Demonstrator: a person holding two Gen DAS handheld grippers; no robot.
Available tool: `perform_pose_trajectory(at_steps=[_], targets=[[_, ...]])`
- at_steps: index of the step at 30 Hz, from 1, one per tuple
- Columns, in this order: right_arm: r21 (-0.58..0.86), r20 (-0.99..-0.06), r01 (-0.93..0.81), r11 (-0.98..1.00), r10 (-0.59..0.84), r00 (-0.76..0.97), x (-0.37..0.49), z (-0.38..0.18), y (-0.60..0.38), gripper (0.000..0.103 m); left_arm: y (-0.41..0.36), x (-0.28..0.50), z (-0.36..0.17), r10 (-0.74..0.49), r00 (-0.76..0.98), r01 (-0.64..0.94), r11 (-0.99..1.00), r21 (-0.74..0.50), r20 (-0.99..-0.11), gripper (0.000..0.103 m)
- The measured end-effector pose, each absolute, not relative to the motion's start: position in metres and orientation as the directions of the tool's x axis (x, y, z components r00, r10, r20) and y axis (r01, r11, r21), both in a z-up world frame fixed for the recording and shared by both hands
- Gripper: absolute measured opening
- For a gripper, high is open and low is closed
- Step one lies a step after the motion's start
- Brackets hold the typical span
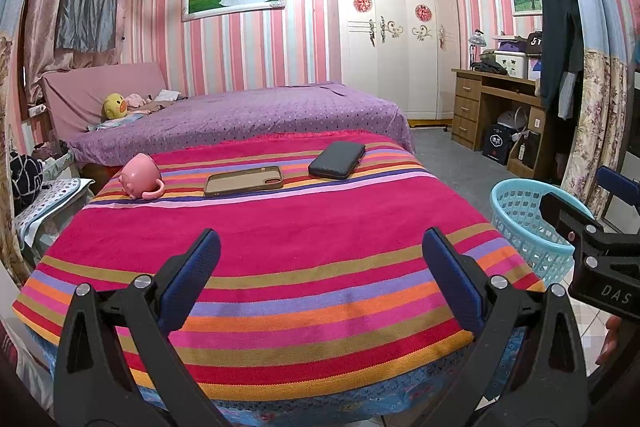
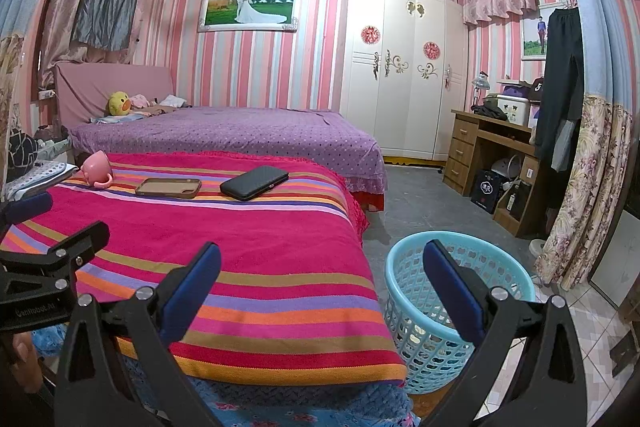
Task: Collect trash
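Both grippers — left [image 1: 321,277], right [image 2: 322,287] — spread, grasping nothing; blue basket [image 2: 404,311] stands beside the table.

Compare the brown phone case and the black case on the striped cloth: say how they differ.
The brown phone case is tan, thin and lies open side up, with a raised rim and a camera cutout; the black case is dark, thicker and closed. The brown phone case lies nearer the pink mug; the black case lies toward the basket side. Both are flat rounded rectangles on the striped cloth, untouched.
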State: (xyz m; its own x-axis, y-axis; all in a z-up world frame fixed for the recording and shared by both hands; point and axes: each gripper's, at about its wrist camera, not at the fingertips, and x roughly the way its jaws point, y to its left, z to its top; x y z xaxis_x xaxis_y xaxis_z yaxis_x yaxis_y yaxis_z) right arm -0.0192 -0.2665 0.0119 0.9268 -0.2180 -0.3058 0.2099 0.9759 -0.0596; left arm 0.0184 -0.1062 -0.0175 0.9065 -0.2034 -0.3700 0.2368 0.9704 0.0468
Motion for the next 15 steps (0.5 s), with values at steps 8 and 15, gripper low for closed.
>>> perform_pose_trajectory(at_steps=[8, 15], targets=[[-0.061, -0.305, 0.211, 0.976, -0.219, 0.927, -0.0191, 0.0119, -0.2665, 0.099, -0.1049, 0.0169, -0.0133, -0.203, 0.909, 0.236, 0.971, 0.048, -0.365, 0.098], [-0.061, -0.304, 0.212, 0.975, -0.220, 0.927, -0.0190, 0.0117, -0.2664, 0.099, -0.1049, 0.0175, -0.0126, -0.203, 0.909, 0.236, 0.971, 0.046, -0.365, 0.098]])
